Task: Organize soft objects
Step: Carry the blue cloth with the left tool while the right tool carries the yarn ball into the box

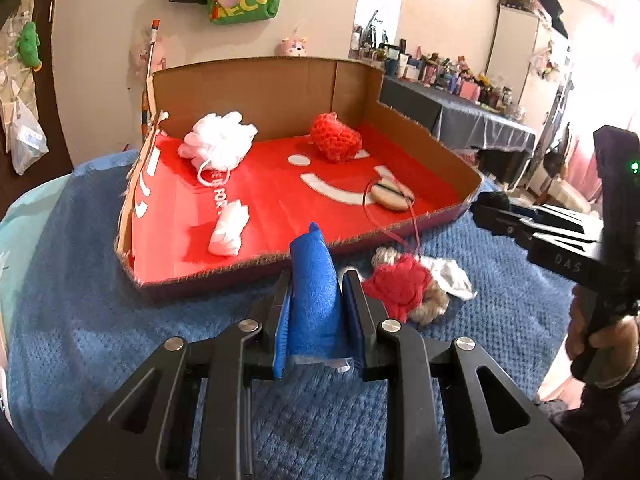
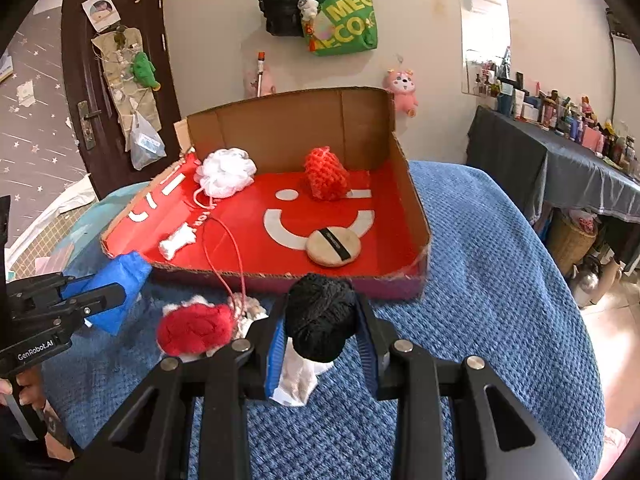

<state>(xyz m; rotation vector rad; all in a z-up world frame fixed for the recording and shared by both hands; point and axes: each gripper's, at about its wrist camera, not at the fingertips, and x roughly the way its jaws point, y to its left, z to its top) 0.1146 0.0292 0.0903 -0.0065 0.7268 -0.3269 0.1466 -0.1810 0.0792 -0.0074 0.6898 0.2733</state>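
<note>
The left wrist view shows the left claw point(image 1: 316, 300) squeezing a folded blue foam cloth point(image 1: 314, 300), held up over the bumpy blue blanket point(image 1: 80, 280). Only this view shows the right claw's side, far right, with a hand point(image 1: 592, 340) on its grip.

The right wrist view shows the right claw point(image 2: 320, 332) clamped on a black yarn ball point(image 2: 320, 320), with a white fluffy piece point(image 2: 298, 380) hanging under it. The blue cloth hides that ball in the other view.

In front sits a shallow cardboard tray with a red smiley floor point(image 2: 248, 216). Inside are a white mesh puff point(image 2: 226, 174), a red-orange knitted lump point(image 2: 326, 174), a round tan powder pad point(image 2: 334, 246) and a small white bone-shaped toy point(image 2: 178, 240). A red yarn bundle point(image 2: 194, 328) lies on the blanket between the claws, just before the tray's front wall. Its thin red string point(image 2: 232, 248) loops over that wall.
</note>
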